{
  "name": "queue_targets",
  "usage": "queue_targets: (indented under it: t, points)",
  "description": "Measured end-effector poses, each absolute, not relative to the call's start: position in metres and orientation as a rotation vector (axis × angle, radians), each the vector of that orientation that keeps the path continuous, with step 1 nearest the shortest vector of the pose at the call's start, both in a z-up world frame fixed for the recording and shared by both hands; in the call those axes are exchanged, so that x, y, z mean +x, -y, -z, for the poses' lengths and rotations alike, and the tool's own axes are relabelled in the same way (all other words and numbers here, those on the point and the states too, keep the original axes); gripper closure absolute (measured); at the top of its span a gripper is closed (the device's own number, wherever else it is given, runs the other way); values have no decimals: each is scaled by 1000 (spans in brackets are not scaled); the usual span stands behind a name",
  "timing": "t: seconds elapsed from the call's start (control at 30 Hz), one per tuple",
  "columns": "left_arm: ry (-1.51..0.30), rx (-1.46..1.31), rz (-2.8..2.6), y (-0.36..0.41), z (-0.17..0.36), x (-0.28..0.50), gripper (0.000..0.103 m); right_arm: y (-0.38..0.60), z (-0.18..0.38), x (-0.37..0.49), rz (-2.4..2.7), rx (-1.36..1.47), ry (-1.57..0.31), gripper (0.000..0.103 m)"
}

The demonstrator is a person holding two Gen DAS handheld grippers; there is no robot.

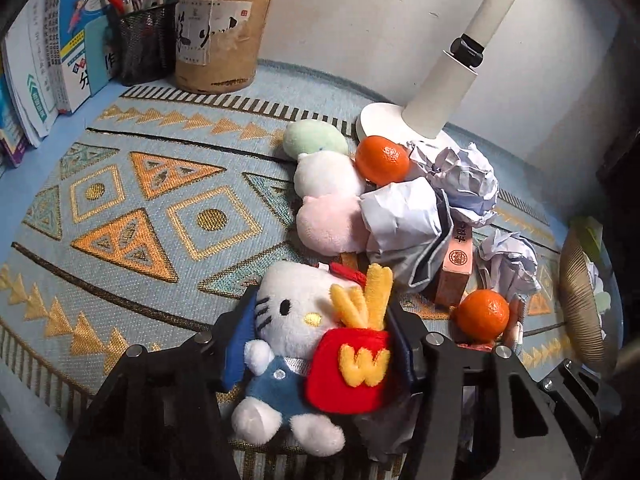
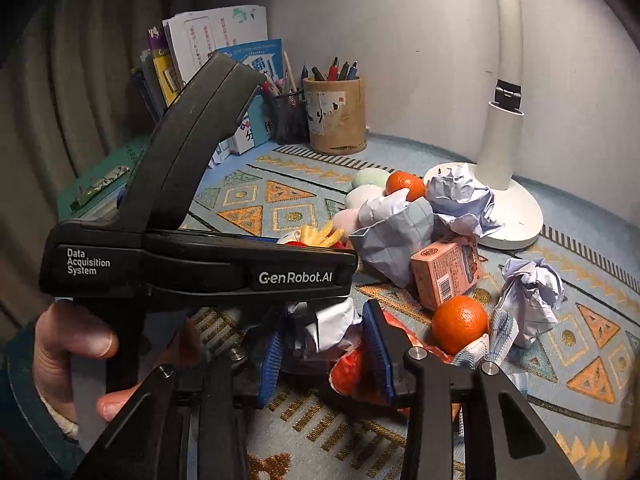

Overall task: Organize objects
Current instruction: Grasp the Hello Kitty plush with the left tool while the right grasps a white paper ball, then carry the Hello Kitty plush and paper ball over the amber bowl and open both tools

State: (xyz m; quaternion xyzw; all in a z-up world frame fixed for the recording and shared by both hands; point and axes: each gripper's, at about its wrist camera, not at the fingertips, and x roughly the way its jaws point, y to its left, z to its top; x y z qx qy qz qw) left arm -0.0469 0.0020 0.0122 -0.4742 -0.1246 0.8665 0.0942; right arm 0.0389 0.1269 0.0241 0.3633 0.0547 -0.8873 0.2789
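A white cat plush in blue overalls, hugging a red fries pouch, lies on the patterned mat. My left gripper is shut on it, with one blue pad against its head and the other against the pouch. In the right wrist view, my right gripper is shut on a crumpled white paper ball, just above an orange net bag. The left gripper's black body, held by a hand, crosses that view and hides most of the plush.
Behind the plush lie a green, white and pink dumpling plush, two oranges, a pink carton and more crumpled paper. A white lamp base, pen holders and books line the back wall.
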Motion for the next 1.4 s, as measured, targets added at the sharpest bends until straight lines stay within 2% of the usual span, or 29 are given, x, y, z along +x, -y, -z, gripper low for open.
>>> queue_targets:
  t: [0.17,0.33,0.6,0.67,0.73,0.77,0.8,0.83,0.87,1.3,1.33,1.37,1.4]
  points:
    - [435,-1304,-2528,33,-35,-26,48,-138,-38,45,2316,941,23,65]
    - [364,-1235,-2551,58,-60,7,49,-152,-66,69,2231,864,231,65]
    - [123,-1267,-2586,46,-36,47,48,-142,-34,116,2299,1063,-12,65]
    - [78,-1287,-2572,41,-28,51,46,-141,-26,122,2316,1080,-56,64]
    - [22,-1307,-2566,37,-23,55,44,-145,-26,127,2316,1066,-44,55]
    - [7,-1308,-2561,37,-21,59,39,-146,-25,128,2315,1081,-35,39]
    - [3,-1303,-2559,38,-21,62,35,-149,-24,128,2323,1093,-26,30]
    - [4,-1294,-2565,40,-20,67,25,-151,-24,128,2340,1091,-18,29]
    - [7,-1283,-2575,42,-21,71,21,-153,-24,130,2342,1088,-6,29]
    - [14,-1314,-2605,48,-10,80,22,-130,-7,101,2304,1251,251,29]
    - [20,-1315,-2602,48,-10,79,26,-130,-7,98,2313,1249,263,29]
    - [24,-1316,-2596,48,-9,79,36,-130,-7,95,2322,1250,279,29]
    - [19,-1314,-2593,47,-9,80,41,-131,-5,92,2330,1262,301,29]
